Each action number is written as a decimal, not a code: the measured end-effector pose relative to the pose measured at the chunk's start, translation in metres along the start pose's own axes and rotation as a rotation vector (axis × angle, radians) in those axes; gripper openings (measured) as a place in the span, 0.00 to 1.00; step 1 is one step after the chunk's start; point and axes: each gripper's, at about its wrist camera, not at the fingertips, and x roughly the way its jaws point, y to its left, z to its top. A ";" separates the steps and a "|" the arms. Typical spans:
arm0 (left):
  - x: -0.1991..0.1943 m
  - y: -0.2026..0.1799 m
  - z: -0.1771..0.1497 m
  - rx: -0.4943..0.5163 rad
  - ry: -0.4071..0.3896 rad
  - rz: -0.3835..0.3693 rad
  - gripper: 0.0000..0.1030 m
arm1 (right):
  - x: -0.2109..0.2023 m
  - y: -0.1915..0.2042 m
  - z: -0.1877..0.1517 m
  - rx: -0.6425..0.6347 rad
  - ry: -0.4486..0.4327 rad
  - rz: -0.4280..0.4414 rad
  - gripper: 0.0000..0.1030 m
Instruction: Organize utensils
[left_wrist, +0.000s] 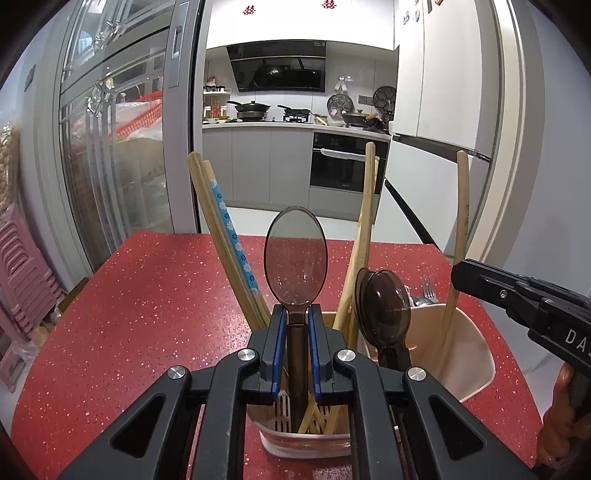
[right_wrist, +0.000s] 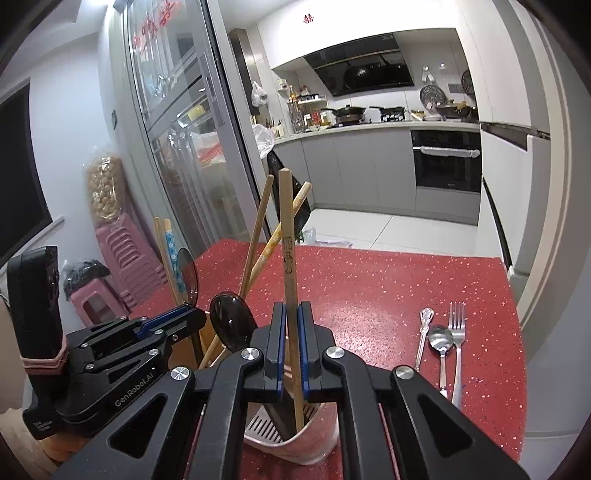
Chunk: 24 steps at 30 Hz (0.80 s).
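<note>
A beige utensil holder (left_wrist: 469, 354) stands on the red speckled table (left_wrist: 129, 314). My left gripper (left_wrist: 296, 314) is shut on the handle of a brown translucent spoon (left_wrist: 295, 251), which stands upright in the holder's near compartment. A second brown spoon (left_wrist: 384, 306) and several wooden chopsticks (left_wrist: 225, 240) stand in the holder too. My right gripper (right_wrist: 291, 314) is shut on a single wooden chopstick (right_wrist: 287, 240) whose lower end is inside the holder (right_wrist: 314, 439). The left gripper (right_wrist: 177, 317) shows at the left of the right wrist view.
A metal fork (right_wrist: 457, 332), a metal spoon (right_wrist: 440, 339) and another metal utensil handle (right_wrist: 424, 332) lie on the table to the right of the holder. Glass sliding doors and stacked pink stools (right_wrist: 125, 266) are on the left. The kitchen lies beyond the table's far edge.
</note>
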 end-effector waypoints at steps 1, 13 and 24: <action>0.000 0.000 0.000 -0.001 0.003 -0.001 0.35 | 0.000 0.000 0.000 0.003 0.008 0.003 0.08; -0.006 0.004 -0.002 -0.016 0.025 0.024 0.35 | -0.009 -0.001 -0.001 0.038 0.041 0.013 0.41; -0.035 0.010 -0.007 -0.032 -0.025 0.046 1.00 | -0.041 0.013 -0.017 0.075 0.035 -0.051 0.70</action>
